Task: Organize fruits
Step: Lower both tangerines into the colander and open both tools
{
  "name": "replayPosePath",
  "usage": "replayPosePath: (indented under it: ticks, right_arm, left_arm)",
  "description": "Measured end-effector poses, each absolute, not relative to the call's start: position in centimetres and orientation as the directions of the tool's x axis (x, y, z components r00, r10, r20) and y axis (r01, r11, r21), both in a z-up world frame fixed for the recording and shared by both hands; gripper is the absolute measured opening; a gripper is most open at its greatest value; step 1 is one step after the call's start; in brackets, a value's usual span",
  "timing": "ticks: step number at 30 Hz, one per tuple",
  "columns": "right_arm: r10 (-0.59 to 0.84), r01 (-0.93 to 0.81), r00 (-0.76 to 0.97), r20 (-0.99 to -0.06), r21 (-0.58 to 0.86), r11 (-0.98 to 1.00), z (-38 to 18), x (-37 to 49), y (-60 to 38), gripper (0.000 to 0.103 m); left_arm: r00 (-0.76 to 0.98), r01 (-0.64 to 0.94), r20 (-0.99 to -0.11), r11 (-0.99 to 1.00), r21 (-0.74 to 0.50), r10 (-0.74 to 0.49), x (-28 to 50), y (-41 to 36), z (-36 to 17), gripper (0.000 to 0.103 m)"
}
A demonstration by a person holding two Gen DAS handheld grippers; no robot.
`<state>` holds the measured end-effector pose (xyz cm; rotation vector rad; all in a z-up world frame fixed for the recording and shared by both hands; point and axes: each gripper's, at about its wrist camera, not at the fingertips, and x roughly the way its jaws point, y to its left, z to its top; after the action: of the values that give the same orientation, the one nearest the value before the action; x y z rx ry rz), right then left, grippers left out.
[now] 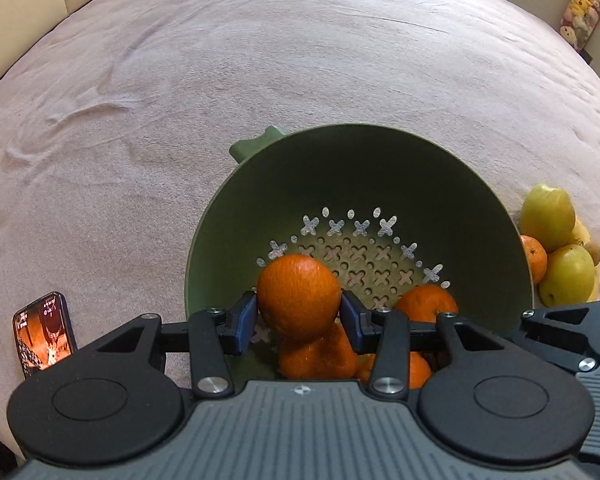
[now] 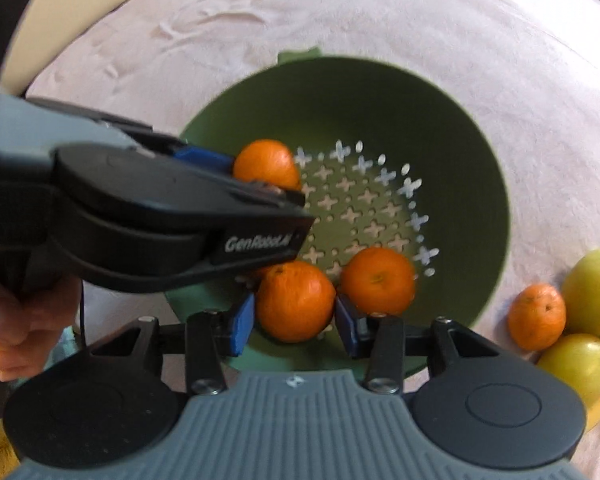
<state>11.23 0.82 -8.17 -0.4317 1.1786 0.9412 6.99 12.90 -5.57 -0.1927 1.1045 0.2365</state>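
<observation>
Colander (image 1: 480, 200): oranges beneath partly hidden. Left gripper (image 1: 299, 316) and right gripper (image 2: 295, 318) each clamped an orange (image 1: 299, 296), (image 2: 295, 300) at twelve o'clock.

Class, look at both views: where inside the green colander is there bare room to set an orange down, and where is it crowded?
Free: the perforated floor toward the colander's far wall. Crowded: the near side, where both tools hold oranges beside a loose orange.
</observation>
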Motion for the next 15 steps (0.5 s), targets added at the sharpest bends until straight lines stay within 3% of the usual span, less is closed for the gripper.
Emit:
replayPosePath:
  ticks: [5, 15]
  right_arm:
    - [0.365, -0.811, 0.121, -0.923, 0.121, 0.573, -8.5, 10.8, 1.3, 0.037]
    - [0.368, -0.796, 0.165, -0.915, 0.097, 0.597, -7.5, 10.4, 0.2, 0.049]
  left_arm:
    - [0.407, -0.263, -0.903, 0.964, 0.033, 0.141, 7.1, 12.3, -5.9, 0.050]
    - [0.408, -0.250, -0.903, 0.968, 0.032, 0.135, 7.0, 11.8, -5.0, 0.053]
